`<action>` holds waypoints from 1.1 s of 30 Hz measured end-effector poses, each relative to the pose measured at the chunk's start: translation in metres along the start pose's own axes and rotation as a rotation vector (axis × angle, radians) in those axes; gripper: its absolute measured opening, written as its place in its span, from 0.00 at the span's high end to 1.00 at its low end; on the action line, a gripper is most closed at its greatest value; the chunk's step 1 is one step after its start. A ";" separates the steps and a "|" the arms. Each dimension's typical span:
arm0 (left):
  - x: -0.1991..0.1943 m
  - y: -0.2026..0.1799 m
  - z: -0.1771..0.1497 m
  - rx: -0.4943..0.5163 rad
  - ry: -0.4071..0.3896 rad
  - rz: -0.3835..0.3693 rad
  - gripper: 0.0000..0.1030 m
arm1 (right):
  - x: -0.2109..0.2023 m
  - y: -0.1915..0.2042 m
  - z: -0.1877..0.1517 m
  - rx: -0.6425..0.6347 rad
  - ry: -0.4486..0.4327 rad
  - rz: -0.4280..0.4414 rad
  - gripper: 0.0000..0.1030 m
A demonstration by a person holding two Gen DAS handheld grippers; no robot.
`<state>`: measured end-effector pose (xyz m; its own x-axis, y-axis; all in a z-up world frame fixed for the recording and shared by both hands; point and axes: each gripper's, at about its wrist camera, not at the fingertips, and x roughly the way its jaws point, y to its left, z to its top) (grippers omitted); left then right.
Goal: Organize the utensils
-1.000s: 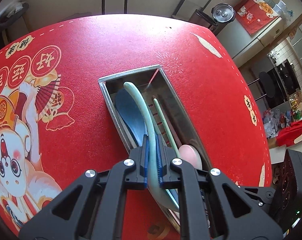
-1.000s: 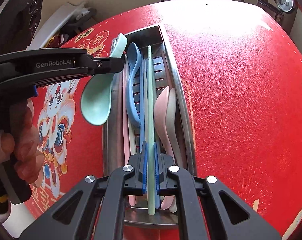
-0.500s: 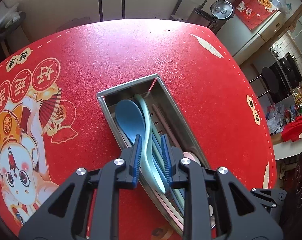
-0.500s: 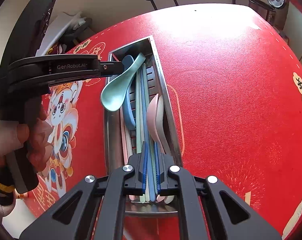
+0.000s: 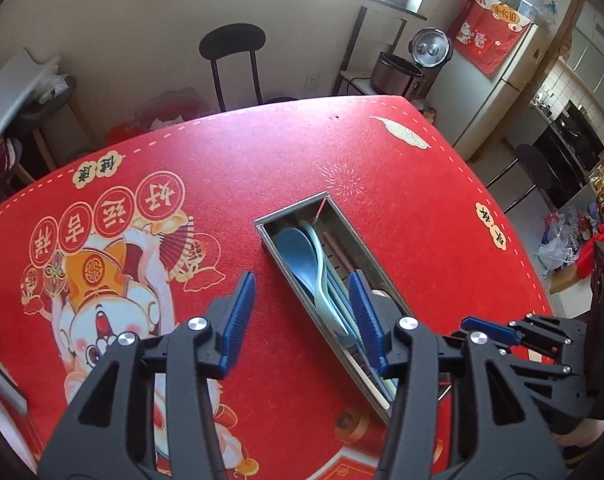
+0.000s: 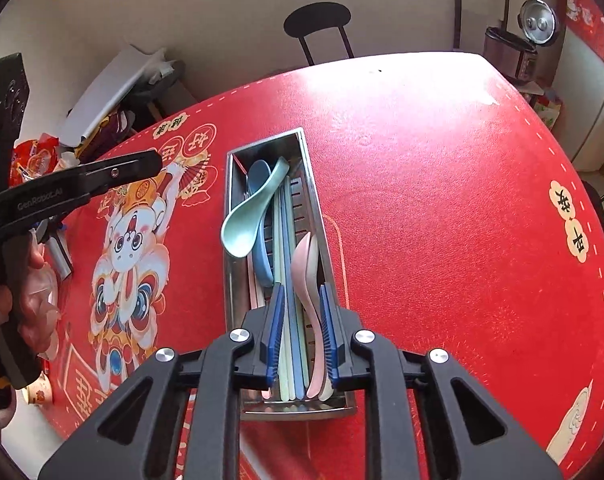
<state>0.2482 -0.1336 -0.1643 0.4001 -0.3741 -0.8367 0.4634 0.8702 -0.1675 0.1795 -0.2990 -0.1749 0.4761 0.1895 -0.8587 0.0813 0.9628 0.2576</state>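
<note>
Left gripper (image 5: 302, 312) spread wide, holding nothing, above the red tablecloth (image 5: 238, 184) at the near left side of the steel tray (image 5: 290, 214). Right gripper (image 6: 301, 330) parted too, empty, over the tray's near end, straddling chopsticks (image 6: 288, 320) and a pink spoon (image 6: 304, 268). Inside the tray: mint green spoon (image 6: 248, 216) lying slanted, bowl propped on the left wall, handle across the blue spoon (image 6: 259, 188) toward the far end. Black chair (image 5: 233, 60) beyond the table's far edge.
</note>
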 end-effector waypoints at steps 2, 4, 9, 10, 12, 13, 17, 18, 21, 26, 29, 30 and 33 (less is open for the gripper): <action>-0.019 0.002 -0.004 0.001 -0.033 0.003 0.47 | -0.011 0.006 0.002 -0.015 -0.020 -0.003 0.75; -0.036 0.004 -0.007 0.004 -0.060 0.008 0.47 | -0.021 0.012 0.002 -0.027 -0.040 -0.007 0.69; -0.084 0.008 -0.020 0.029 -0.147 0.046 0.47 | -0.053 0.026 0.004 -0.062 -0.100 -0.028 0.51; -0.093 0.010 -0.024 0.032 -0.164 0.053 0.45 | -0.060 0.028 0.004 -0.067 -0.112 -0.033 0.44; -0.114 0.014 -0.031 0.030 -0.210 0.069 0.23 | -0.075 0.033 0.003 -0.076 -0.142 -0.042 0.37; -0.126 0.016 -0.035 0.029 -0.243 0.079 0.16 | -0.083 0.035 0.004 -0.082 -0.158 -0.047 0.32; -0.167 0.025 -0.048 0.008 -0.319 0.097 0.12 | -0.112 0.039 0.003 -0.083 -0.216 -0.060 0.16; -0.177 0.027 -0.052 0.002 -0.342 0.096 0.11 | -0.118 0.041 0.003 -0.084 -0.232 -0.063 0.11; -0.202 0.030 -0.062 -0.006 -0.413 0.099 0.06 | -0.139 0.047 0.001 -0.088 -0.286 -0.081 0.06; -0.225 0.033 -0.073 -0.027 -0.454 0.118 0.06 | -0.165 0.058 -0.003 -0.098 -0.357 -0.101 0.06; -0.236 0.033 -0.080 -0.043 -0.489 0.094 0.06 | -0.177 0.067 -0.006 -0.111 -0.394 -0.126 0.06; -0.239 0.032 -0.082 -0.046 -0.491 0.083 0.06 | -0.181 0.069 -0.007 -0.112 -0.403 -0.133 0.06; -0.244 0.026 -0.088 -0.033 -0.505 0.078 0.06 | -0.191 0.075 -0.009 -0.108 -0.424 -0.146 0.06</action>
<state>0.0936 0.0086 -0.0102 0.7684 -0.4084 -0.4927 0.3945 0.9085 -0.1378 0.0865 -0.2614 0.0039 0.7844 -0.0232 -0.6198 0.0932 0.9924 0.0808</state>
